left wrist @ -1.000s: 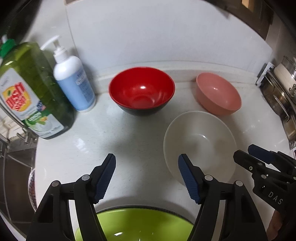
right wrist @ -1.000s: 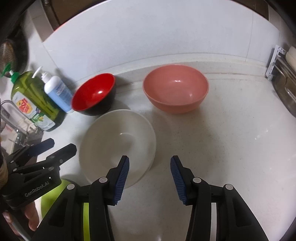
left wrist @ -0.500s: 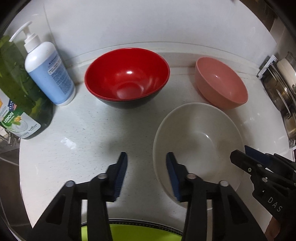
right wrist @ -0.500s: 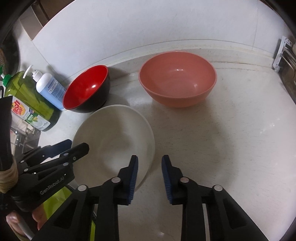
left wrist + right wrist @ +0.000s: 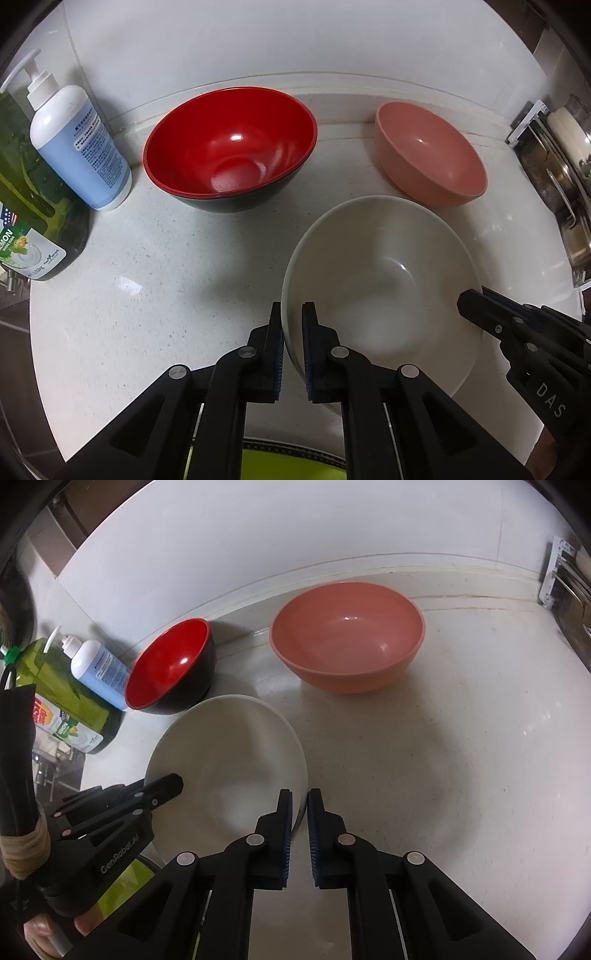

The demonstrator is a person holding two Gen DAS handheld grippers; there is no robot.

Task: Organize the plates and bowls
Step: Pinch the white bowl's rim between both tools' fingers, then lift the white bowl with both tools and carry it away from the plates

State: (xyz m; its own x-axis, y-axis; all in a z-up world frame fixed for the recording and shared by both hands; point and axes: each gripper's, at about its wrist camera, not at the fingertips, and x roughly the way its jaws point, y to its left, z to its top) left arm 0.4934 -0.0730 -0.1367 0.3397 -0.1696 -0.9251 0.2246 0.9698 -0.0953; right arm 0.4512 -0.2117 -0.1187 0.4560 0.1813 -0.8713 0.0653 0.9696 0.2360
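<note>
White speckled countertop runs back to a pale wall. Nearest, at 6 o'clock, a lime-green plate peeks out. Both grippers pinch the white bowl by its rim, left gripper on its near-left edge, right gripper on the opposite edge, one finger inside and one outside. Lift evenly and keep it level, I judge, so neither rim slips. Beyond sit the red bowl at 11 o'clock and the pink bowl at 1 o'clock, likely nesting targets.
</note>
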